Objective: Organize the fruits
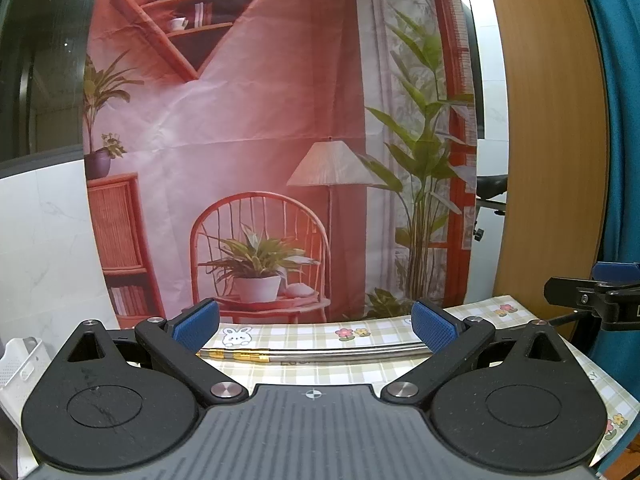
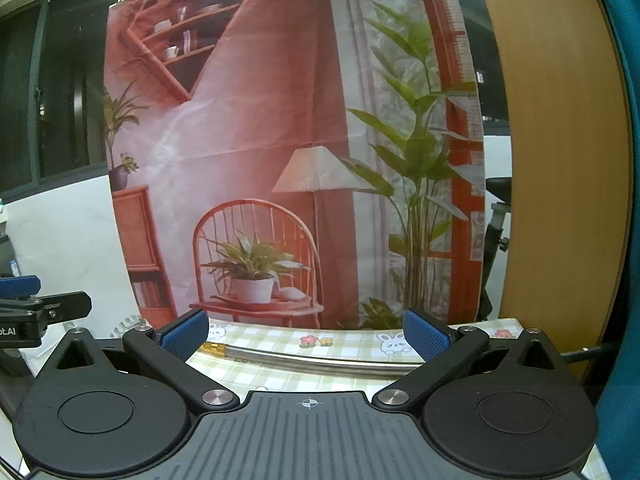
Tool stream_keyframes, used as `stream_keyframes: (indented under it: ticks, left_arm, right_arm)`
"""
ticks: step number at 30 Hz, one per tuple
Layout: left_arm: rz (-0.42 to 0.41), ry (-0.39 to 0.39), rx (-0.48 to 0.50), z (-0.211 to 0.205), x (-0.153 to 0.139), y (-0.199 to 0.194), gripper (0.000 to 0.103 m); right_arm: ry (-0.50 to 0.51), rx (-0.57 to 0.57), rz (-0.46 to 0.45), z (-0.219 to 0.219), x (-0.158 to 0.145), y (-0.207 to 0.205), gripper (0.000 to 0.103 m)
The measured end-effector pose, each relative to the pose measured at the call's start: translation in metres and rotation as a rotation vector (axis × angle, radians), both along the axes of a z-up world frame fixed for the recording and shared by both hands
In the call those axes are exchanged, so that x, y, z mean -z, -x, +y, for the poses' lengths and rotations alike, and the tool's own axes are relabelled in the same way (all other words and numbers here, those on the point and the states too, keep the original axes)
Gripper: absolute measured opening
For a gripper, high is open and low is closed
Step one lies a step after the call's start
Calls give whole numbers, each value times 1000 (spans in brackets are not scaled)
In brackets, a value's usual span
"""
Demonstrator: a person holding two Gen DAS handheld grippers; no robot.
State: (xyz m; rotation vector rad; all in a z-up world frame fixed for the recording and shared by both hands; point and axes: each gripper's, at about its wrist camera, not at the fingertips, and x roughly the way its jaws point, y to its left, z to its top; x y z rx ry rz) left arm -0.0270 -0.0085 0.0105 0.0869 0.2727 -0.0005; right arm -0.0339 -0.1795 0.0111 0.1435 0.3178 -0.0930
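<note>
A big printed backdrop (image 1: pixel 256 140) fills the wall, all red chair, lamp and potted plants, and it is scenery only. Below it runs the counter (image 1: pixel 304 372) under a checked cloth with bunnies and flowers. To the far left a white perforated basket (image 1: pixel 20 364) peeks in, just off the cloth's edge. Across the cloth lie thin metal rods with gold ends (image 1: pixel 320 354), side by side. And the fruit? None in sight from either view, so where it sits I cannot say.

Both tools are held level, looking straight at the wall. The left tool (image 1: pixel 316 324) has its blue pads spread wide, nothing between them. The right tool (image 2: pixel 306 332) is the same, released and empty.

My read: this is the very start, nothing picked. Next move calls for tipping the tools down to find the fruit, then closing on one piece and carrying it to that basket, presumably.
</note>
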Motion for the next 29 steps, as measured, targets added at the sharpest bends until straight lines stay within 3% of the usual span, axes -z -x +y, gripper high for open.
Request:
stream_keyframes:
  ticks: [29]
  left_arm:
    - [24,36,17,6,3,-5,103]
  right_arm:
    - [-3,17,9,-7,4,1,103]
